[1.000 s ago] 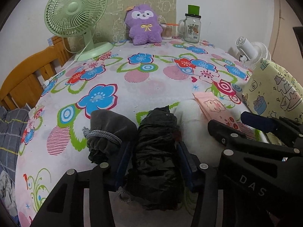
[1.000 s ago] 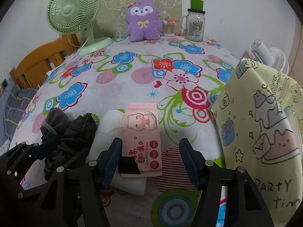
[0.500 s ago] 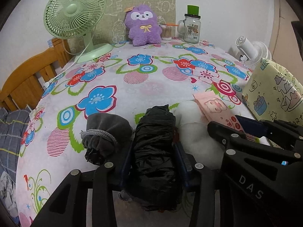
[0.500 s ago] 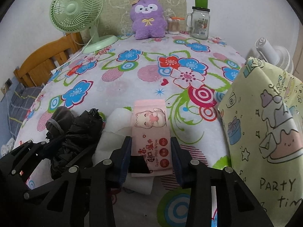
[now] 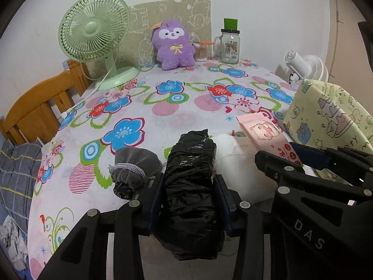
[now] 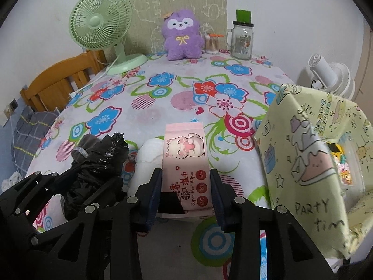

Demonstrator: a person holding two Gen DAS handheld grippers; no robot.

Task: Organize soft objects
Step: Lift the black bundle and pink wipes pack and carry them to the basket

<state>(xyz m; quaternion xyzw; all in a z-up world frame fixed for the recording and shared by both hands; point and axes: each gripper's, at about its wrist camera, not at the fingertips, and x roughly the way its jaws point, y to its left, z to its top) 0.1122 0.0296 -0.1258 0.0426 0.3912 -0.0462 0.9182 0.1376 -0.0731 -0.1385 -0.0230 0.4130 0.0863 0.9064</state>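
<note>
Since a second ago both sets of jaws have narrowed onto their loads, and both loads have begun to come up off the tabletop (image 5: 177, 116).

Left wrist view: the left gripper (image 5: 190, 186) is clamped on a rolled black plastic bag (image 5: 192, 182), blue pads pressing both its sides, the roll running lengthwise between the fingers toward 12 o'clock. The crinkled film bulges past the pads, so the hold looks snug rather than crushing. A grey velvet drawstring pouch (image 5: 134, 165) lies just beside the roll at 9 o'clock, untouched. A white soft bundle (image 5: 235, 158) sits at 3 o'clock of the roll. The right gripper's frame fills the lower right, carrying the pink wet-wipes pack (image 5: 270, 137), tilted, its far end raised.

Right wrist view: the right gripper (image 6: 186, 186) is closed on the wipes pack (image 6: 184, 161), gripping its near end across the width so the cat-printed end juts toward 12 o'clock, over the white bundle (image 6: 149, 158). At 3 o'clock stands a yellow cartoon-print bag (image 6: 303, 163), mouth tipped toward the grippers, something colourful just visible inside; it is probably where these go. The black roll (image 6: 93, 170) shows at 9 o'clock in the left gripper.

Far edge: green desk fan (image 6: 102, 23), purple plush (image 6: 181, 37), glass mug jar (image 6: 241, 44).
</note>
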